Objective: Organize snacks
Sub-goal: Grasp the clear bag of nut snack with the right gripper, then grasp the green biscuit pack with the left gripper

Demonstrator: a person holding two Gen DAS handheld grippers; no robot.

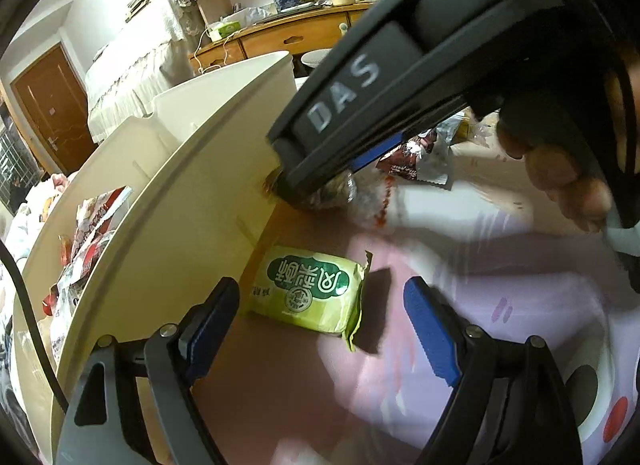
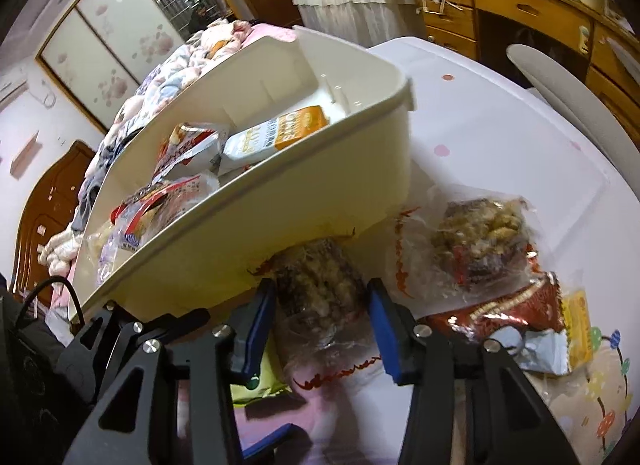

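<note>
Left wrist view: the left hand-held gripper (image 1: 324, 325) hangs spread and empty over a green wrapped snack packet (image 1: 308, 289), which lies flat on the pink-patterned bench (image 1: 500, 305) just beside the outer wall of the cream storage bin (image 1: 192, 201). The packet looks light, a soft pillow pack in slick film with crimped ends; I judge a pinch across its short middle safer than one on a crimp, which would fold and slip. Above it the right hand-held gripper (image 1: 320, 189) reaches in, its tips at a clear-wrapped cake against the bin wall.

Right wrist view: the right hand-held gripper (image 2: 320, 317) is pinching that clear-wrapped nut cake (image 2: 316, 289) between its blue pads (image 2: 260, 329), close under the bin's rim (image 2: 256, 193). The cake seems crumbly and the film loose, so a gentle hold on the body, not the wrapper, suits it. Inside the bin lie an orange-and-white packet (image 2: 276, 137) and several red-and-white wrapped snacks (image 2: 188, 149). A second nut cake (image 2: 480, 237) and a dark red packet (image 2: 508, 313) wait on the bench to the right.
</note>
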